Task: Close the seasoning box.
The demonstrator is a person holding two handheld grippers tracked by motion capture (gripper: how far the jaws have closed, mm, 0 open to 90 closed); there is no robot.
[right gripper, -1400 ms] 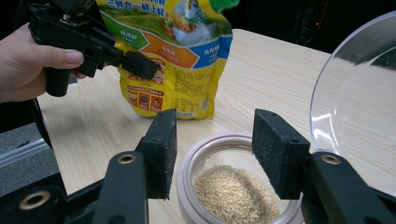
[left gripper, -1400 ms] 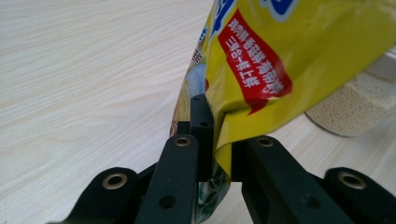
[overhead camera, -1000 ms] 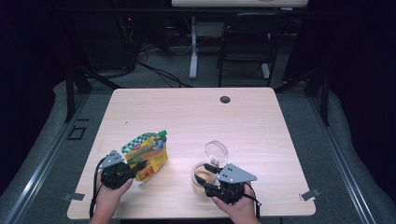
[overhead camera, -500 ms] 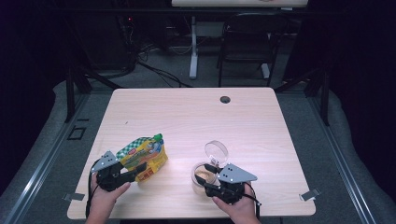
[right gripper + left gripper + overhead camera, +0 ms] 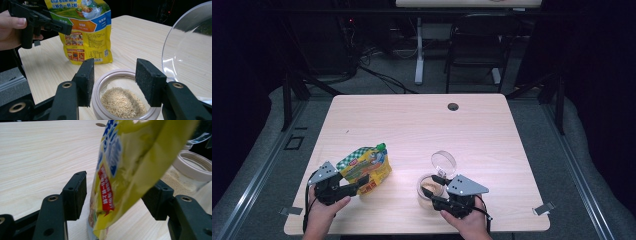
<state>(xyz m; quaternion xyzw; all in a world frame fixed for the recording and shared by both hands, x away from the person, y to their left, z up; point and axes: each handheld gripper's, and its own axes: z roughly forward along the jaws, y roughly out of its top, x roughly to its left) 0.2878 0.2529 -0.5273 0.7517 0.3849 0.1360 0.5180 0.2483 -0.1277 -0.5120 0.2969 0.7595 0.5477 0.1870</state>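
The pouch (image 5: 366, 169) stands on the table (image 5: 422, 125) near its front left corner, green cap up, leaning a little. The left gripper (image 5: 354, 186) has just been opening: its jaws now stand apart with the pouch's lower edge between them, one pad clear of the foil (the other is hidden behind it). The right gripper (image 5: 435, 189) sits at the jar (image 5: 428, 188) of grain, its jaws on either side of the rim, the clear lid (image 5: 444, 162) tipped back; I cannot tell whether the pads press on it.
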